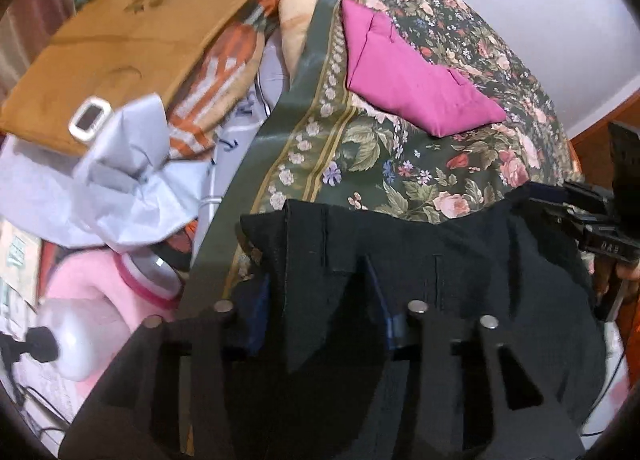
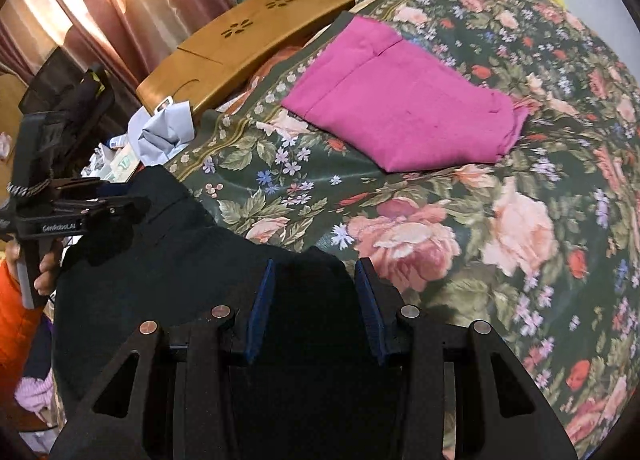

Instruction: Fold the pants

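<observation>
Dark navy pants (image 1: 460, 260) hang between my two grippers over the near edge of a floral bedspread (image 1: 400, 164). My left gripper (image 1: 320, 300) is shut on the pants' edge, with cloth bunched between its blue pads (image 1: 260, 300). My right gripper (image 2: 316, 284) holds another part of the pants (image 2: 160, 260) between its blue pads (image 2: 262, 300). The right gripper also shows at the right edge of the left wrist view (image 1: 560, 212). The left gripper shows at the left of the right wrist view (image 2: 120, 208).
Folded magenta pants (image 2: 400, 104) lie on the bedspread (image 2: 500, 220) further back. A wooden lap tray (image 2: 240, 44), pale blue cloth (image 1: 120, 172) and clutter sit left of the bed. Curtains (image 2: 100, 0) hang behind.
</observation>
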